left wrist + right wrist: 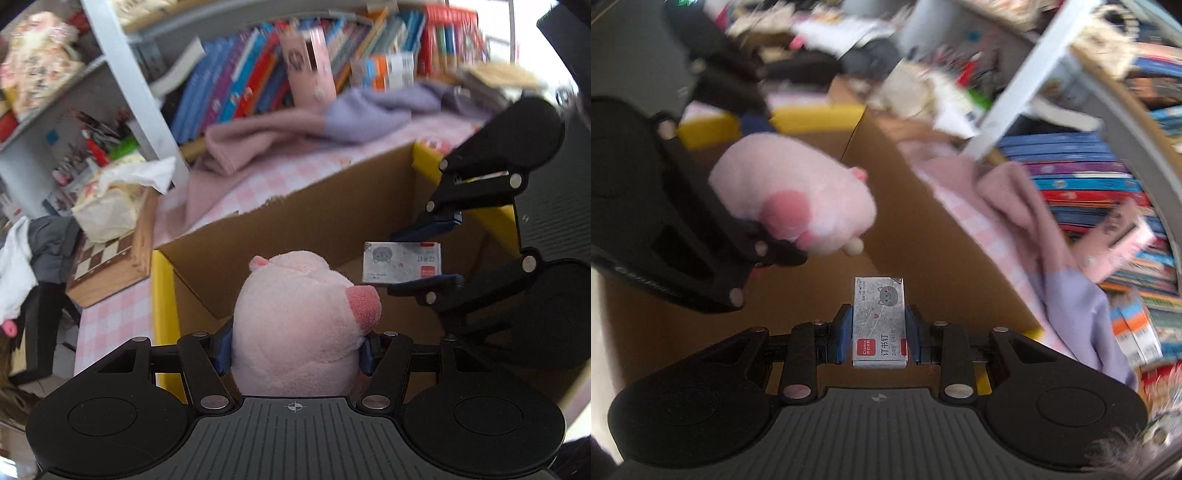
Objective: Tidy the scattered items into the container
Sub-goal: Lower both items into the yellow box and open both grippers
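My left gripper (295, 347) is shut on a pink plush pig (299, 325) and holds it over the open cardboard box (325, 206) with yellow-taped edges. My right gripper (879, 332) is shut on a small grey staples box (879, 321) with a cat picture, also held over the cardboard box (923, 229). In the left wrist view the right gripper (424, 258) reaches in from the right, holding the staples box (402, 262). In the right wrist view the left gripper (768, 236) holds the pig (794, 199) at the left.
The box stands on a pink checked cloth (258, 184). Pink and lilac garments (295, 133) lie behind it, against a shelf of books (258, 74). A wooden chessboard box (110, 262) with a tissue pack sits at the left. A pen holder (99, 140) stands on the shelf.
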Demonstrator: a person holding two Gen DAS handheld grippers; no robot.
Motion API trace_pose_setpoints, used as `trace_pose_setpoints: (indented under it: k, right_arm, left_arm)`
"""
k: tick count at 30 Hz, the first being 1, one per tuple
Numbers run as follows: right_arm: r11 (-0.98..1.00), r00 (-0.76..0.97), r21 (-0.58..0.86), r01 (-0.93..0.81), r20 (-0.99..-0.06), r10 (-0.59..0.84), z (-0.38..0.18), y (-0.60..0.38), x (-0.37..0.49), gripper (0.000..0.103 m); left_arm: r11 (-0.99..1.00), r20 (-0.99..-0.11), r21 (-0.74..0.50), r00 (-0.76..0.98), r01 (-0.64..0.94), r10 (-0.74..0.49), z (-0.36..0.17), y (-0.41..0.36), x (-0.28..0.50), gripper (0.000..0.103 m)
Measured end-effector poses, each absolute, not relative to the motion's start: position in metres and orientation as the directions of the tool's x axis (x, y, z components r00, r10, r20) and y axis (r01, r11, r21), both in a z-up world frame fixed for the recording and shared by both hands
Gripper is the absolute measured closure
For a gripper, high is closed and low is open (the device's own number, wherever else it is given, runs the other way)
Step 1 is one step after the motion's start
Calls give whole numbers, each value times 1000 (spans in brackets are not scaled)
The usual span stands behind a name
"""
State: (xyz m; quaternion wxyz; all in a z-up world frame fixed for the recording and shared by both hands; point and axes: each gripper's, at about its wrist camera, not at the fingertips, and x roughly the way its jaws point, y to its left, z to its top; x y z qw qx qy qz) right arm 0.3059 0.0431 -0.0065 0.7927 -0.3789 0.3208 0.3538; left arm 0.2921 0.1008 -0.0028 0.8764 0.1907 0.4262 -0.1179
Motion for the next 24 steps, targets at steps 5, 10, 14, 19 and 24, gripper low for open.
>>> trace_pose_setpoints:
  k: [5, 10, 14, 19, 24]
  right_arm:
    - [381, 509, -395, -836, -817, 271, -20, 53, 324, 75]
    - [372, 492, -385, -845, -831, 259, -23, 53, 330, 75]
    - [381, 488, -375, -845, -833, 261, -23, 52, 330, 75]
    - [423, 482, -336, -841, -822, 304, -16, 46, 328, 60]
    - [485, 490, -300, -821, -807, 330, -7, 40, 330, 49]
  left_arm:
    - [856, -831, 266, 556, 443, -29, -15, 94, 305, 42]
    - [847, -840, 278, 543, 453, -15, -18, 89, 307, 42]
    - [850, -851, 274, 525, 449, -3, -20, 89, 307, 36]
    - [853, -837, 279, 547, 442, -10, -15, 89, 303, 26]
    - [861, -799, 263, 599, 435, -59, -4, 90, 291, 20]
